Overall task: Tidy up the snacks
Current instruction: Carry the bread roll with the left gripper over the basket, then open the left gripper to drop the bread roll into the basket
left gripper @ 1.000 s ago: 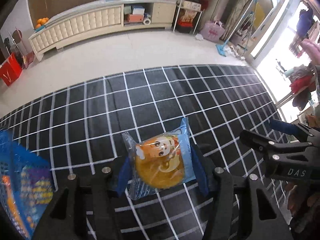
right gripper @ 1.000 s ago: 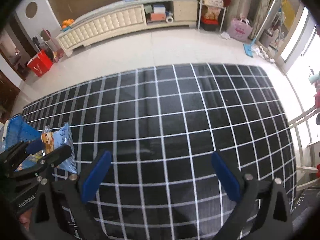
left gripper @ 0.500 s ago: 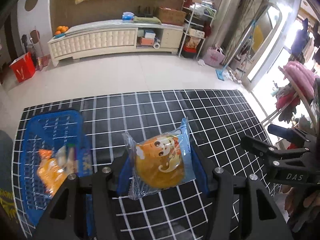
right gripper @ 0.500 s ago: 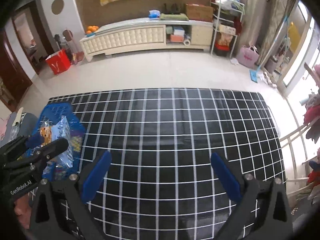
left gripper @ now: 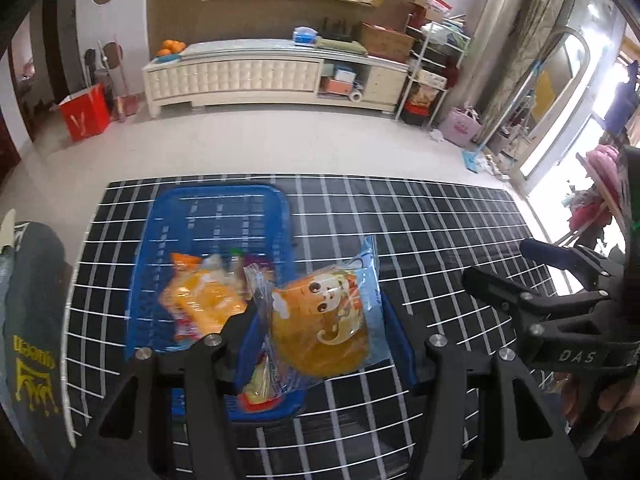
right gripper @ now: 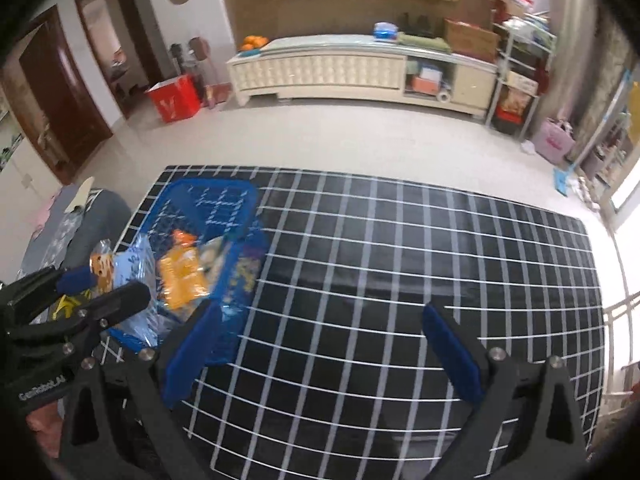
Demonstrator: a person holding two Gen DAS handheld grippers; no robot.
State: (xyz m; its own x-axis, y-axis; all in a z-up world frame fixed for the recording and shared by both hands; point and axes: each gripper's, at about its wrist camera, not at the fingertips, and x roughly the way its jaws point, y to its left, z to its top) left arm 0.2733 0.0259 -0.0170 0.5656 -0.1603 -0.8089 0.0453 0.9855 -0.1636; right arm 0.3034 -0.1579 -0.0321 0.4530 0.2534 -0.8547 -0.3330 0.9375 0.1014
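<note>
The snack packet (left gripper: 326, 320), a clear and light-blue wrapper with an orange cartoon face over a round yellow cake, is pinched between the blue pads of the left tool (left gripper: 326, 334), which holds it in the air over the right rim of the blue basket (left gripper: 216, 208). The lower edge of the packet is cut off by the black tool frame. Inside the basket lie other snacks (left gripper: 200, 300), mostly orange packets; the ones under the left pad are partly hidden and hard to tell apart. The basket stands on the black surface with the white grid (left gripper: 420, 220), near its left end. The right tool (right gripper: 324, 352) hangs above this surface with its blue pads spread wide and nothing between them. In the right wrist view the basket and the packet are blurred, and the left tool covers part of them.
</note>
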